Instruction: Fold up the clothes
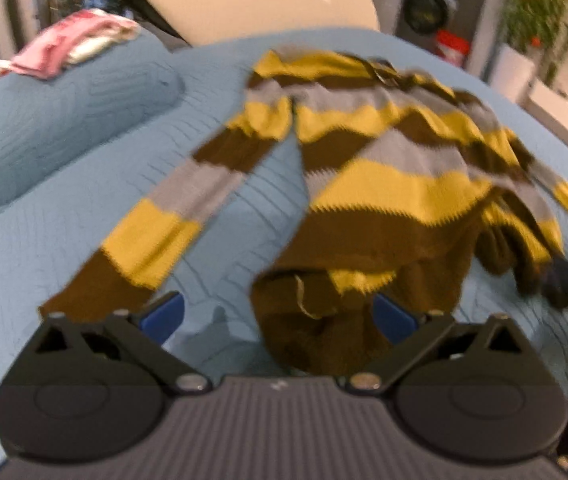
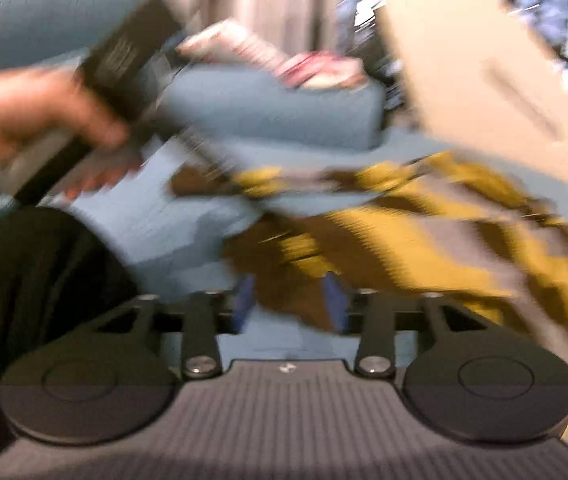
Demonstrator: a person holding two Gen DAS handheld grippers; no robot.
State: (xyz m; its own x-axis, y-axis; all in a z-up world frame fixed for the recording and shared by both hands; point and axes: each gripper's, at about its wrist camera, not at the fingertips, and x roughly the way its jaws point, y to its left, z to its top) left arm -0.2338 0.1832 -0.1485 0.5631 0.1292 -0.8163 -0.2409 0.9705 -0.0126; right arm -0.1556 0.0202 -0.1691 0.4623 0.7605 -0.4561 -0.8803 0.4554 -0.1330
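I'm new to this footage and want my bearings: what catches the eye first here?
A yellow, brown and grey striped sweater sprawls across the blue bedspread, one sleeve stretched toward the left gripper. Pink folded cloth sits on the pillow at the far left.

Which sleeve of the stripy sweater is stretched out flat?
The left-hand sleeve in the left wrist view: it lies straight on the blue bedcover, reaching toward the left hand-held gripper. The other sleeve is crumpled.
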